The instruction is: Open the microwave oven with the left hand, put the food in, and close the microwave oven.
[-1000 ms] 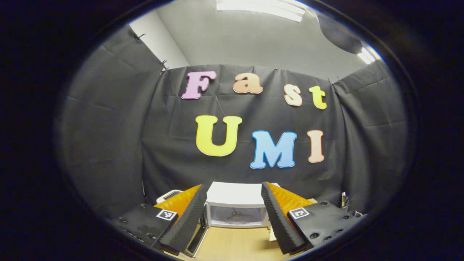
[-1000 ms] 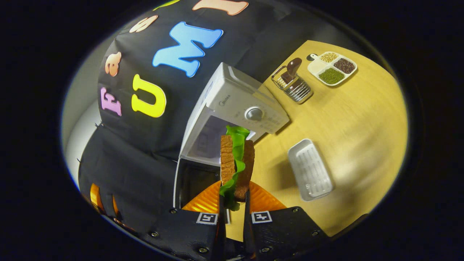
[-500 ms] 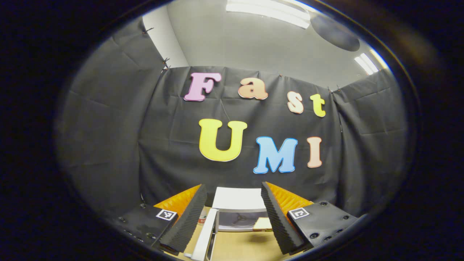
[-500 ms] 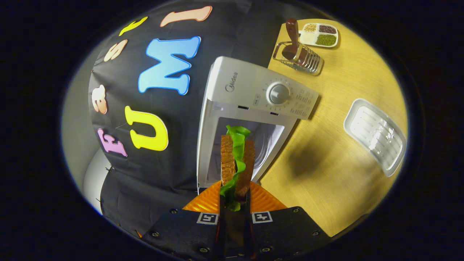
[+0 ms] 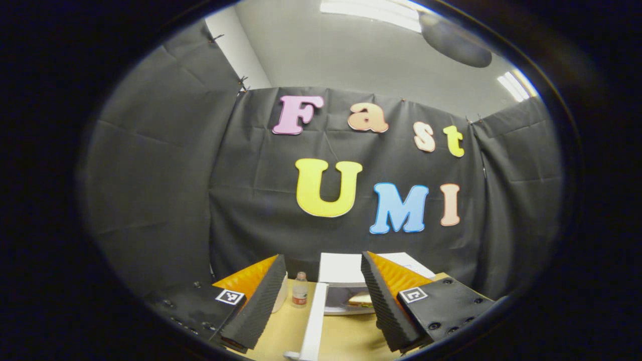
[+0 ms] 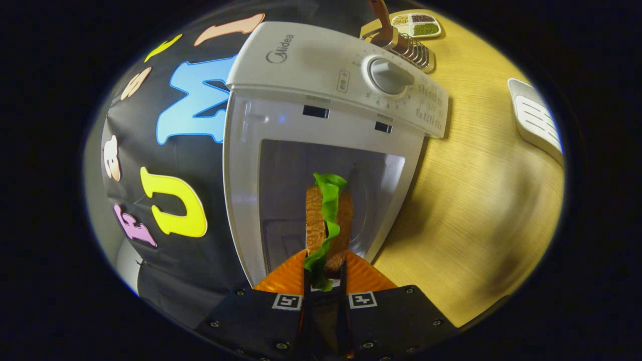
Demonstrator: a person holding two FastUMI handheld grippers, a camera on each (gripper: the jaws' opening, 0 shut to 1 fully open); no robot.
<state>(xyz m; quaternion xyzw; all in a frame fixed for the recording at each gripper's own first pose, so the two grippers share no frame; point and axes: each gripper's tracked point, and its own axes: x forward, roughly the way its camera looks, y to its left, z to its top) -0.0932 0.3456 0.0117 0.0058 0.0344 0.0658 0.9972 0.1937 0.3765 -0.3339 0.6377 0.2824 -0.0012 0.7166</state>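
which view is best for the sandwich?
Right gripper view: the sandwich sits close and centred, clamped between the right gripper fingers before the microwave cavity. Left gripper view catches a small sliver past its finger.

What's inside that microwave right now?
The microwave cavity looks bare, with pale walls. The sandwich, shut in the right gripper, sits before the opening and hides the middle and floor.

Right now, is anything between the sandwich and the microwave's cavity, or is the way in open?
Nothing visible blocks it. The right gripper is shut on the sandwich, right in front of the microwave opening. The door is swung wide open to the side, and the visible part of the cavity looks bare.
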